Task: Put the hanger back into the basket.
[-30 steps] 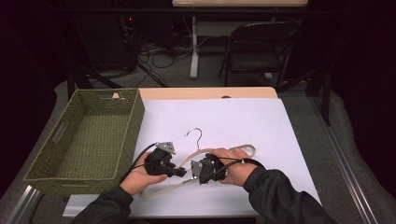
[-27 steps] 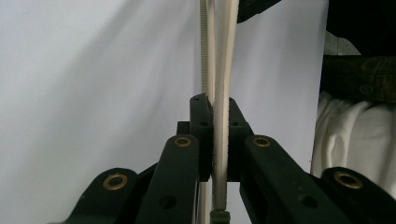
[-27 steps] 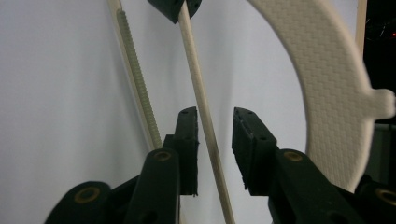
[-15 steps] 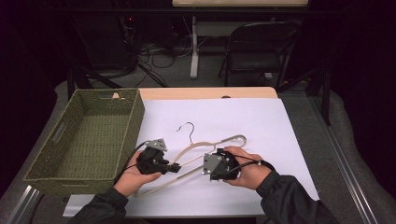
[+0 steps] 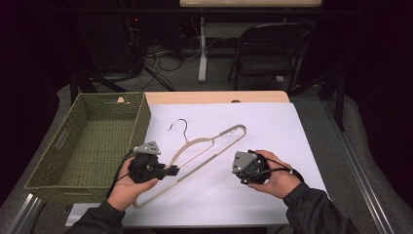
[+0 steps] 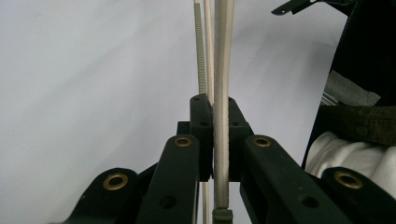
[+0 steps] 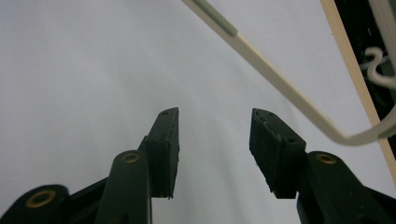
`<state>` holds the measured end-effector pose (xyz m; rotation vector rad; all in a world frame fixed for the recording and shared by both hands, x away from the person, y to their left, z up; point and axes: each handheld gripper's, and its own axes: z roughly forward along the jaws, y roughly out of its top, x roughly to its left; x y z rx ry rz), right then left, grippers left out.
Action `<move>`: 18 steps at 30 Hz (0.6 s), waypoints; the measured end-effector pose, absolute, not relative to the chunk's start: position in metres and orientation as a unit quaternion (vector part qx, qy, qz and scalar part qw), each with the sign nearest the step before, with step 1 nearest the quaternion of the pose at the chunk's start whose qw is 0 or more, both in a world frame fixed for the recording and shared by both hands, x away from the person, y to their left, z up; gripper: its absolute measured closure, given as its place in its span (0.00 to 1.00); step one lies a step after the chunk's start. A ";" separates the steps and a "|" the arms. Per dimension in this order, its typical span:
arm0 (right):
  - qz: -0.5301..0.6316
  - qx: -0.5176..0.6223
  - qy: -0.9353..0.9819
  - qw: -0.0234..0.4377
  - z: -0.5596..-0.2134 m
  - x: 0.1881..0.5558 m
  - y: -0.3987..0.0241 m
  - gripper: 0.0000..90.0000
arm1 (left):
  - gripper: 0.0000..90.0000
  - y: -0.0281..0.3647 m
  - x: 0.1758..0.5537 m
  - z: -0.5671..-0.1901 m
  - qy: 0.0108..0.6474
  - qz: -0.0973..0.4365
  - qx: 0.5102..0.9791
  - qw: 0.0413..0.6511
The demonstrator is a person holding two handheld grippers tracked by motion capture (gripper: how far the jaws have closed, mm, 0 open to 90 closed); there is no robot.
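A pale wooden hanger (image 5: 204, 146) with a black wire hook lies slanted over the white sheet. My left gripper (image 5: 170, 171) is shut on its lower bar near the left end; in the left gripper view the bar (image 6: 223, 56) runs straight up between the closed jaws of the left gripper (image 6: 215, 135). My right gripper (image 5: 235, 169) sits to the right of the hanger, apart from it. Its jaws have just been opening and nothing is between them. In the right gripper view the right gripper (image 7: 214, 135) stands open over bare sheet, with the hanger (image 7: 280, 79) ahead.
A green woven basket (image 5: 141, 117) stands at the left of the table. The white sheet (image 5: 272, 131) covers the tabletop, with a strip of wood along the far edge. A dark folding chair (image 5: 268, 48) and cables are beyond the table.
The right gripper has let go of the hanger, opened and drawn away to the right. The left gripper has carried the hanger's left end up and leftward.
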<state>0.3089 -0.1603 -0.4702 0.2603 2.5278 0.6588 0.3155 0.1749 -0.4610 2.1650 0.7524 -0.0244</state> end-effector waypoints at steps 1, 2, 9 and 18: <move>0.254 0.108 0.927 0.254 -0.471 0.309 -0.165 0.59 | 0.97 0.179 0.310 -0.453 0.301 0.000 0.860 0.412; 0.257 0.113 0.926 0.253 -0.471 0.310 -0.167 0.58 | 0.97 0.179 0.310 -0.453 0.301 0.000 0.860 0.412; 0.262 0.138 0.921 0.254 -0.475 0.311 -0.181 0.54 | 0.97 0.200 0.298 -0.426 0.302 0.034 0.863 0.404; 0.272 0.166 0.909 0.269 -0.479 0.316 -0.196 0.50 | 0.97 0.240 0.294 -0.400 0.327 0.063 0.854 0.401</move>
